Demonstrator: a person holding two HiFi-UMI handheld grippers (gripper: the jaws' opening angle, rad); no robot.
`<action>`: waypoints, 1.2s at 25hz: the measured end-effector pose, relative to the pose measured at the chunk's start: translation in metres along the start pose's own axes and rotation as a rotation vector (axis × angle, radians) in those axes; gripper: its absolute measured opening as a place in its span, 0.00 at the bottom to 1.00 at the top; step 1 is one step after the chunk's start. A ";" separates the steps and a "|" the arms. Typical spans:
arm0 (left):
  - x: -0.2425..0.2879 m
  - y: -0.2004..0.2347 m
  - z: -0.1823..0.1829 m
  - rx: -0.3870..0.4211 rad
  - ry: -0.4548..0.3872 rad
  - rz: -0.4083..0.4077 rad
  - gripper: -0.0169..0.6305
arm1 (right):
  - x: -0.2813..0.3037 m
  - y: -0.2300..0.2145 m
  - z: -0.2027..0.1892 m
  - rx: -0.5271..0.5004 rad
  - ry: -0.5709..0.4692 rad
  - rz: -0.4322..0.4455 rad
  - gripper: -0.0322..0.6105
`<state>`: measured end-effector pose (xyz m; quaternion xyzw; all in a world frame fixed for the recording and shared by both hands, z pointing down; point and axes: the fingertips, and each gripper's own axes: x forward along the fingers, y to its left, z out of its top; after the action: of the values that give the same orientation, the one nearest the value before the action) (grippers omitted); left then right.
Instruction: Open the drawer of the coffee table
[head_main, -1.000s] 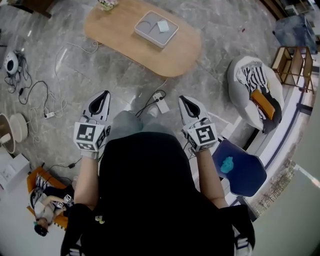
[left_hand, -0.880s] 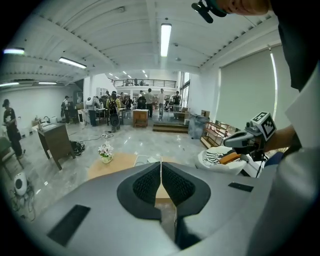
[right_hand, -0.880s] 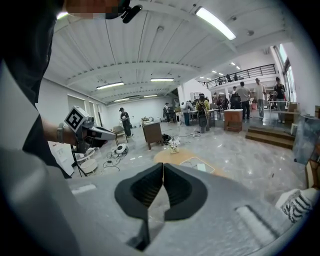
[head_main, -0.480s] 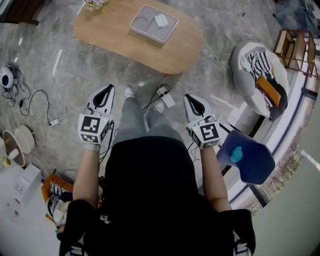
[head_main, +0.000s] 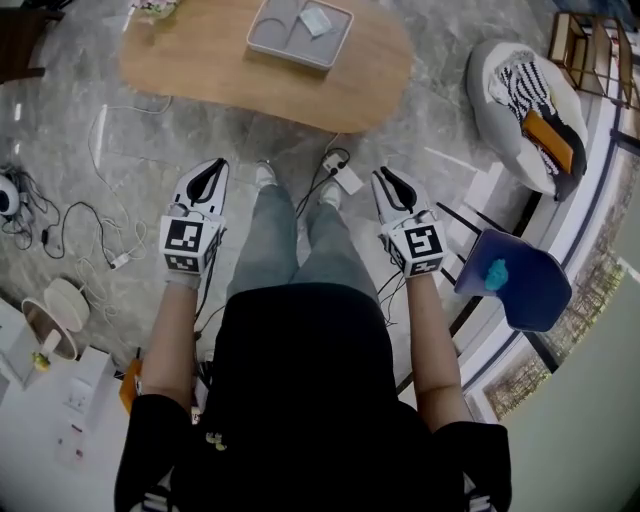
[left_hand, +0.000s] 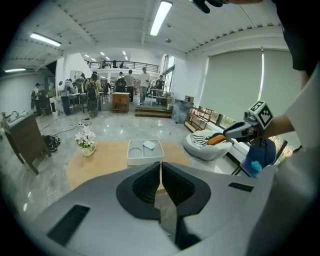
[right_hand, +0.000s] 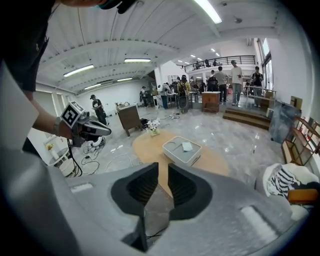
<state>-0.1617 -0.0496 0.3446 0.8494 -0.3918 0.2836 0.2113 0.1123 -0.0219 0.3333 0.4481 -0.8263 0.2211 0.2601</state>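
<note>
On the near side of the wooden coffee table (head_main: 200, 70), which bears a grey tray (head_main: 285, 45), and well apart from it, the left gripper (head_main: 209, 167) hangs with jaws clenched on nothing, while the right gripper (head_main: 386, 176) has its jaws, just opening, slightly parted with nothing between them.
</note>
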 end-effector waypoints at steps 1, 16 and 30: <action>0.007 0.005 -0.006 0.006 0.006 -0.006 0.05 | 0.006 -0.001 -0.007 0.005 0.011 -0.008 0.14; 0.107 0.055 -0.123 -0.028 0.119 -0.043 0.05 | 0.103 -0.028 -0.120 0.055 0.139 -0.072 0.21; 0.206 0.086 -0.218 0.018 0.170 -0.061 0.23 | 0.183 -0.054 -0.241 0.057 0.236 -0.116 0.27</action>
<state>-0.1887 -0.0877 0.6528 0.8356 -0.3439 0.3514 0.2448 0.1296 -0.0186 0.6402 0.4731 -0.7559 0.2805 0.3550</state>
